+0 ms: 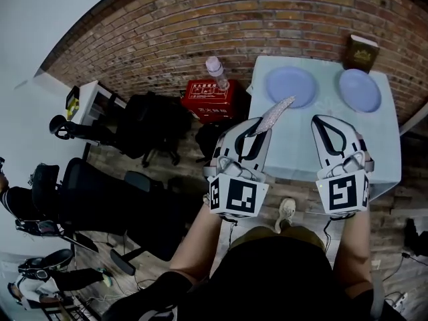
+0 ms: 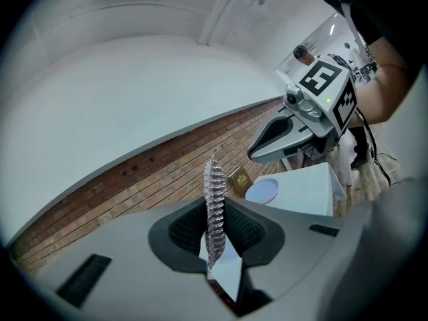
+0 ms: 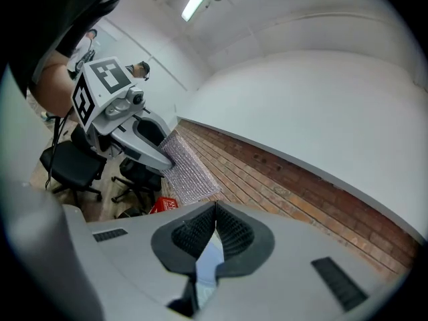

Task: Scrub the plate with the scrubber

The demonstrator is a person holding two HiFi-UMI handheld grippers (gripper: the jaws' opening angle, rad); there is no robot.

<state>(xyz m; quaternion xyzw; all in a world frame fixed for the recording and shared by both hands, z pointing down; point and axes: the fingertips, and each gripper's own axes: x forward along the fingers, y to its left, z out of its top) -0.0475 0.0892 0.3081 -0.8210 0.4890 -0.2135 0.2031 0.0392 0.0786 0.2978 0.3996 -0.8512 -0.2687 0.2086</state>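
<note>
A silvery mesh scrubber sticks out of my left gripper, which is shut on it. In the left gripper view the scrubber stands on edge between the pads. My right gripper is shut with nothing in it; its pads meet in the right gripper view. Both grippers hover level at the near edge of a pale blue table. Two blue plates lie on the table's far side, one on the left and one on the right. The right gripper view shows the scrubber flat-on.
A brown box stands at the table's far right corner against the brick wall. Left of the table sit a red crate with a bottle on it and black office chairs. A person's shoe shows below the table edge.
</note>
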